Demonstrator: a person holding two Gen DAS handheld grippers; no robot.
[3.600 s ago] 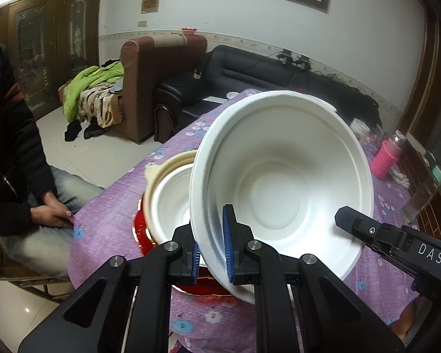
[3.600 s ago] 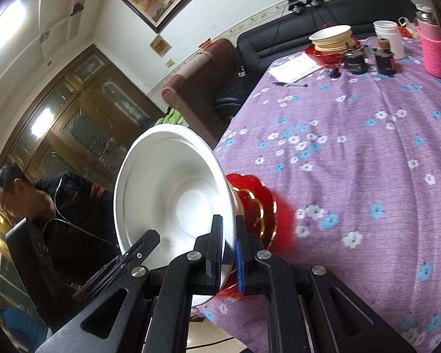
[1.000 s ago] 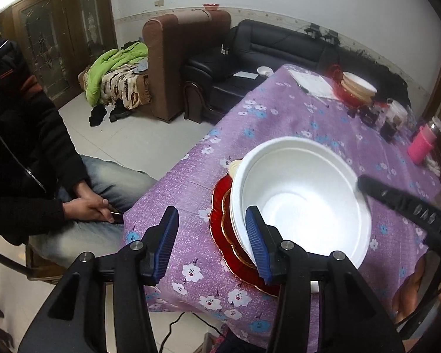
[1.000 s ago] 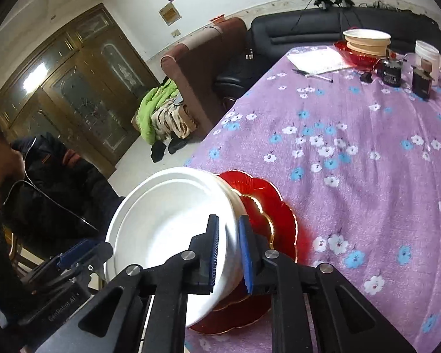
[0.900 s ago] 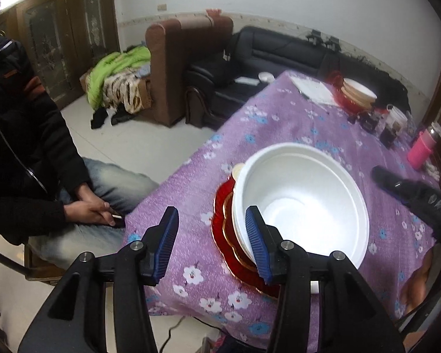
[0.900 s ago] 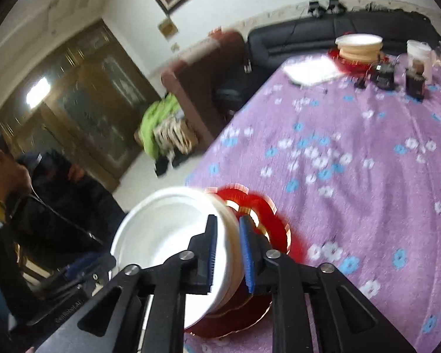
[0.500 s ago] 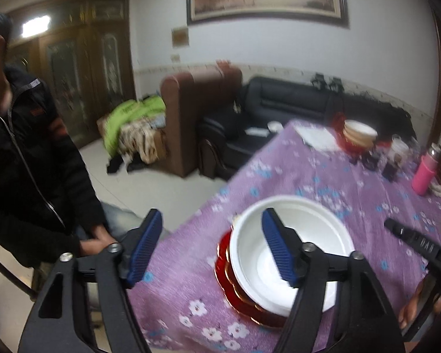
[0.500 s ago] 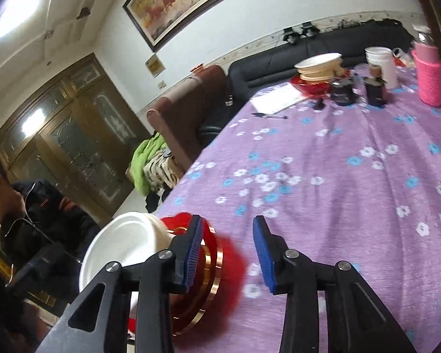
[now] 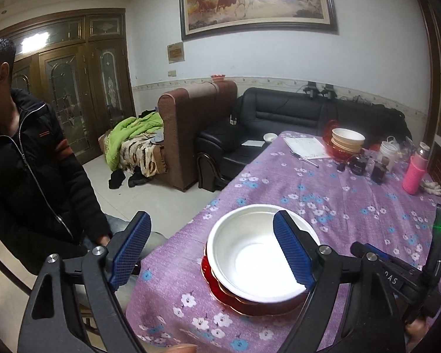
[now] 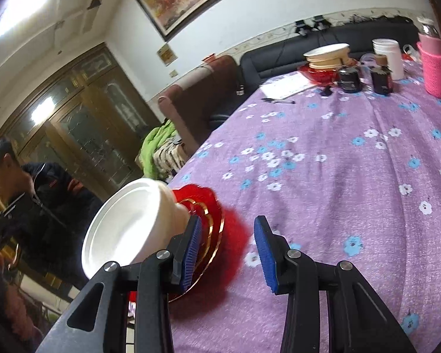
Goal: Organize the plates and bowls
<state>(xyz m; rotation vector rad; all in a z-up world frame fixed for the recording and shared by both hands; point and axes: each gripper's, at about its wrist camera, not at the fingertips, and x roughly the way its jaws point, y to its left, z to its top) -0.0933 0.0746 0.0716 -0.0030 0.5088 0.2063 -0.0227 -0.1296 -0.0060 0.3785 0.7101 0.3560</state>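
Observation:
A white bowl (image 9: pixel 261 261) sits nested on a stack of red gold-rimmed plates (image 9: pixel 250 306) near the table's front left corner. It also shows in the right wrist view (image 10: pixel 132 220), on the red plates (image 10: pixel 208 220). My left gripper (image 9: pixel 211 253) is open and empty, raised above and in front of the bowl. My right gripper (image 10: pixel 227 253) is open and empty, just right of the stack. A second stack of cream bowls on a red plate (image 9: pixel 345 142) stands at the table's far end, also seen in the right wrist view (image 10: pixel 326 58).
The table has a purple flowered cloth (image 10: pixel 338 161). At its far end stand a pink bottle (image 9: pixel 414 173), a white cup (image 10: pixel 389 56), dark jars (image 10: pixel 380 79), paper and a pen (image 10: pixel 279 100). A man in a black jacket (image 9: pixel 29 176) sits at the left. Sofas (image 9: pixel 279 123) stand behind.
Both grippers have let go of the white bowl, opened wide and pulled back and up. The bowl now rests on the red plates.

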